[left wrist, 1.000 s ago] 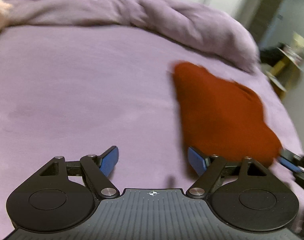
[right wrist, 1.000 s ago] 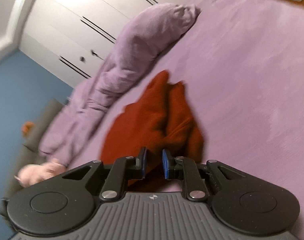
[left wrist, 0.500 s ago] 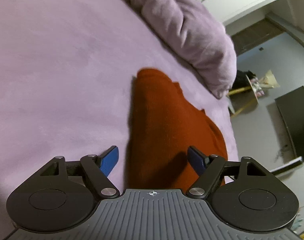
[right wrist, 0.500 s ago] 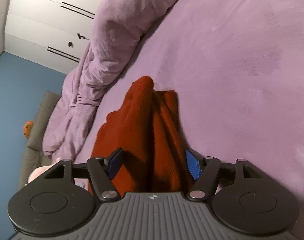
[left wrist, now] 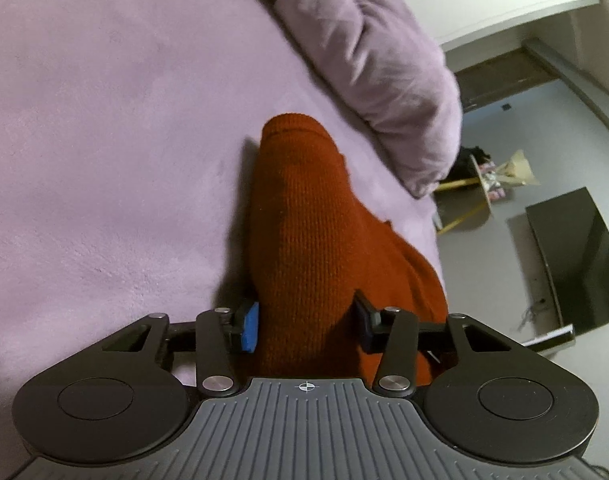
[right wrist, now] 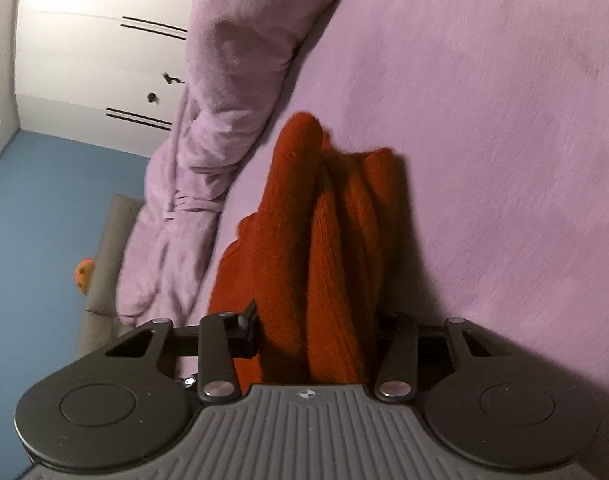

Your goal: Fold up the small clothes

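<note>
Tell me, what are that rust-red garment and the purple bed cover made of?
Red garment: seemingly knitted yarn, wool or acrylic; fine ribbed rows show, matte.
Purple bed cover: likely plush fleece or velour; soft, short nap with brushed patches, slight sheen.

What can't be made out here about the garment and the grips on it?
- Rust-red knitted garment: its type is unclear in both views; it is bunched, and its near end is hidden behind each hand-held gripper body.
- Right hand-held gripper: the right-side pad is buried in fabric.
- Left hand-held gripper: jaws have just been closing on the knit; the far pad lies in shadow.
</note>
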Demonstrator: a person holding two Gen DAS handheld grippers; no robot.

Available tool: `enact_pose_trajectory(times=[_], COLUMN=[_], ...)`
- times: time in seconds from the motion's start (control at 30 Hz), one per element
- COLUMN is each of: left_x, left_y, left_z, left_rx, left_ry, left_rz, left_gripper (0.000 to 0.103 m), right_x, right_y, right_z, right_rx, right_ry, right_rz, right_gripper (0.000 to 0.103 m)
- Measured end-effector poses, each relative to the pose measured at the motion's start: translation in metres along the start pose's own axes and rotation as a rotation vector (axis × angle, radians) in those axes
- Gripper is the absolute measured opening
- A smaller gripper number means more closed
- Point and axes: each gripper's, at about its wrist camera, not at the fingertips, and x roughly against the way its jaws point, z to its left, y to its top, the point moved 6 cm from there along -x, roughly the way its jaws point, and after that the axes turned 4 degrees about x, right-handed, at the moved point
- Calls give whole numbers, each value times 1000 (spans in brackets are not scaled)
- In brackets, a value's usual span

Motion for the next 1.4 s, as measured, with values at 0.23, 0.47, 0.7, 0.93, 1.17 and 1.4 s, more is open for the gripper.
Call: enact_pose_trajectory(times=[0.23, 0.47, 0.7, 0.93, 1.17, 1.4], left_x=[84, 145, 110, 43, 3, 3], left_y=[14, 11, 37, 54, 67, 65], left_z=[-23, -1, -16, 12, 23, 24], left_rx=[-49, -233, -252, -312, -326, -330], left_ry=[58, 412, 503, 675, 725, 736], left_rz=[-76, -168, -287, -290, -298, -316], left_gripper=[51, 50, 65, 69, 78, 79], right_x=[-23, -14, -64, -124, -132, -145], right_y=[-53, -73, -91, -61, -50, -50], right_z=[48, 80, 151, 108, 95, 100], right_rx=[-40, 298, 475, 480, 624, 673], right_ry=[117, -348, -393, -606, -525, -542], right_rz=[115, -32, -36, -42, -144, -174], right_gripper=[42, 56, 32, 0, 0, 0])
